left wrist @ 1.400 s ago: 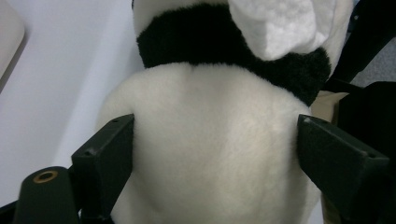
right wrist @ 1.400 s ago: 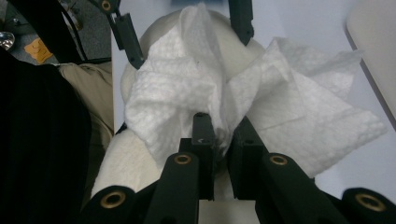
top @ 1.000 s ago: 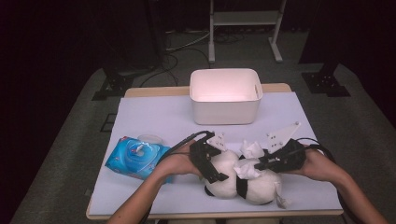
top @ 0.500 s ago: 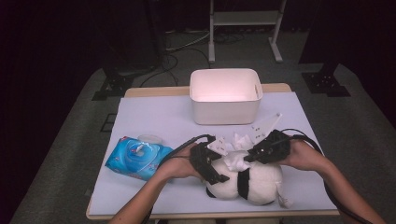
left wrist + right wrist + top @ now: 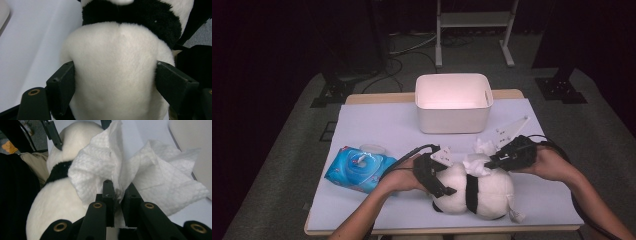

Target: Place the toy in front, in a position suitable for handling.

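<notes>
Jaws: left gripper [image 5: 112, 82] has just been closing, clamped on plush panda [image 5: 477, 187] | right gripper [image 5: 117, 192] pinched on white wipe [image 5: 140, 170], seen close | panda near white bin [image 5: 453, 102], wipe pack [image 5: 359, 167] beside panda

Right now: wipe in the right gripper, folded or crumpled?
Crumpled. The wipe bunches in loose creased folds, pinched between the right gripper jaws, over the panda.
</notes>
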Available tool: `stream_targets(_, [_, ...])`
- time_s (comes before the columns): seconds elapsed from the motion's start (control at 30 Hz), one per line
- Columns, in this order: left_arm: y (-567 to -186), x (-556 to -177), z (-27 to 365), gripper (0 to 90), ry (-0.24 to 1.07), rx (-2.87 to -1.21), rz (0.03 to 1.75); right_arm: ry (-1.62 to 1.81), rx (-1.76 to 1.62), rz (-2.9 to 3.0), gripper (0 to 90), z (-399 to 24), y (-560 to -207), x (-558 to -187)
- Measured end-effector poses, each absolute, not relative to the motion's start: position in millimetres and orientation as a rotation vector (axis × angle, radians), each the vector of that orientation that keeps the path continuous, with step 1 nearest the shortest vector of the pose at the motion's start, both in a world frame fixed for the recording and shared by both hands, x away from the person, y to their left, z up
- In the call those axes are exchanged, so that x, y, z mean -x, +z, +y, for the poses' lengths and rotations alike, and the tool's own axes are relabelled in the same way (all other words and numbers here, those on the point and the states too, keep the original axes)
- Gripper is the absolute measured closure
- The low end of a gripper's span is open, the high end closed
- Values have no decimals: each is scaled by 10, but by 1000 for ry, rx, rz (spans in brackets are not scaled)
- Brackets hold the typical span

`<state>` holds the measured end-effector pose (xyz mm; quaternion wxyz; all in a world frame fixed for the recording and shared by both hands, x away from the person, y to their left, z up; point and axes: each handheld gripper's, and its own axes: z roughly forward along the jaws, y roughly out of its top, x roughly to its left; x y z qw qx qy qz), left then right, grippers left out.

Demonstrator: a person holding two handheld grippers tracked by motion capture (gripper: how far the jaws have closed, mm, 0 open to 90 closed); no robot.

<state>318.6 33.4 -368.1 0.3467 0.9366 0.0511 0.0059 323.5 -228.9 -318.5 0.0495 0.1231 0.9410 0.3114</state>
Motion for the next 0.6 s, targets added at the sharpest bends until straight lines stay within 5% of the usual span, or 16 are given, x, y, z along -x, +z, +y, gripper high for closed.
stream_targets(0.6, [-3677, -3254, 291, 208, -2, -2439, 156, 1048, -543, 2801, 807, -2976, -3352, -2926])
